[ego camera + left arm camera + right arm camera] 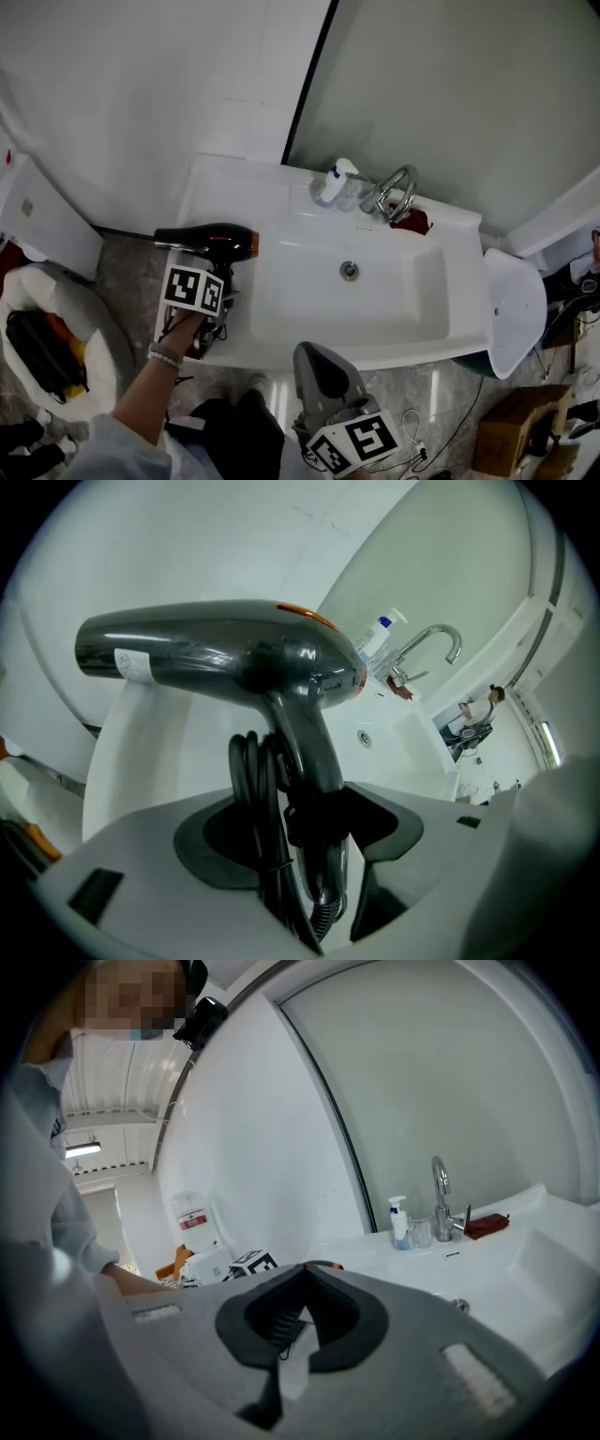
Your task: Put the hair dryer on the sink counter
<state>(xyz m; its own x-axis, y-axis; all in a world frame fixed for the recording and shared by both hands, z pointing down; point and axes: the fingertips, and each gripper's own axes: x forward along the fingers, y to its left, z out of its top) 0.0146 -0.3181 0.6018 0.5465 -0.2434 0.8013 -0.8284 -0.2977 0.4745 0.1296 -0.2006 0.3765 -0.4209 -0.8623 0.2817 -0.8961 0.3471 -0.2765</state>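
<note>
Left claw (305, 832) pinches the hair dryer (216, 658) by handle and cord (251, 789), hiding their lower ends; right claw (302, 1274) pressed together.

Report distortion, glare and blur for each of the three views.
Head view: flat, even light, the white sink bright but not blown out, only mild bowing. Left gripper view: strong fisheye with dark corners, streaks of glare along the hair dryer barrel. Right gripper view: the same fisheye, the dark wall line bent, the faucet in focus.
</note>
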